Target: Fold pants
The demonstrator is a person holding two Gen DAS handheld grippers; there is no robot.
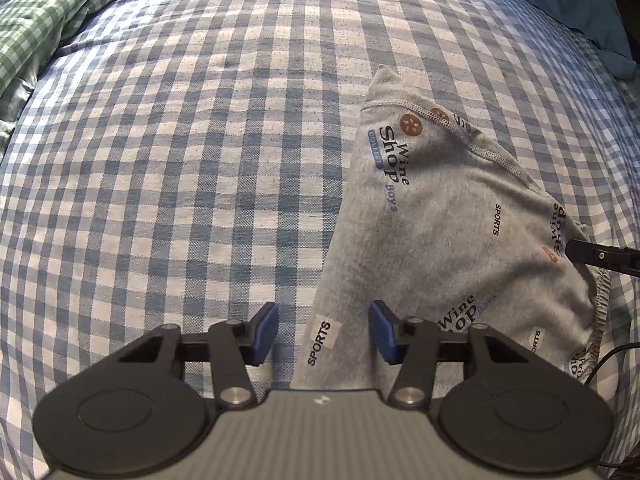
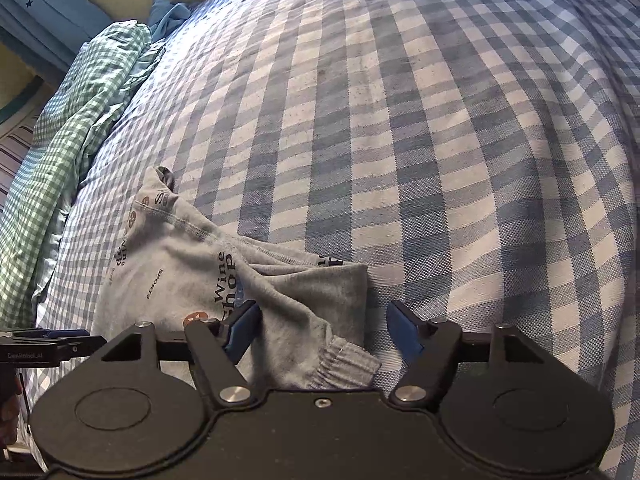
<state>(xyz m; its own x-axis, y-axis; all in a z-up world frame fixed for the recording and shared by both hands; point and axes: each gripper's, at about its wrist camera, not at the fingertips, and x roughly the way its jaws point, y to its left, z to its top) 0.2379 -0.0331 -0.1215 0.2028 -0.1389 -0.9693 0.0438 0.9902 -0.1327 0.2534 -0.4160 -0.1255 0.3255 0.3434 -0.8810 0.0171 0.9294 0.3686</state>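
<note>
While lying bunched on the blue checked bed sheet (image 1: 180, 160), grey printed pants (image 1: 432, 216) sit partly folded, waistband end near, leg hems far. Left claw (image 1: 323, 334) wide open, blue pads apart, holding nothing, poised over near left edge of fabric by the "SPORTS" label, probably lining up for a grab. Right claw (image 2: 323, 332) also wide open, empty, straddling ribbed elastic edge (image 2: 344, 364) at near right corner; contact with cloth not clear. Placement suggests both set to pinch the near edge and carry it over for next fold. Green checked blanket (image 2: 72, 128) heaped along far left edge of bed, teal cloth (image 1: 580, 12) at far corner, both well apart from pants. Nothing blocking; loose wrinkled layers near right claw could snag or pick up double.
</note>
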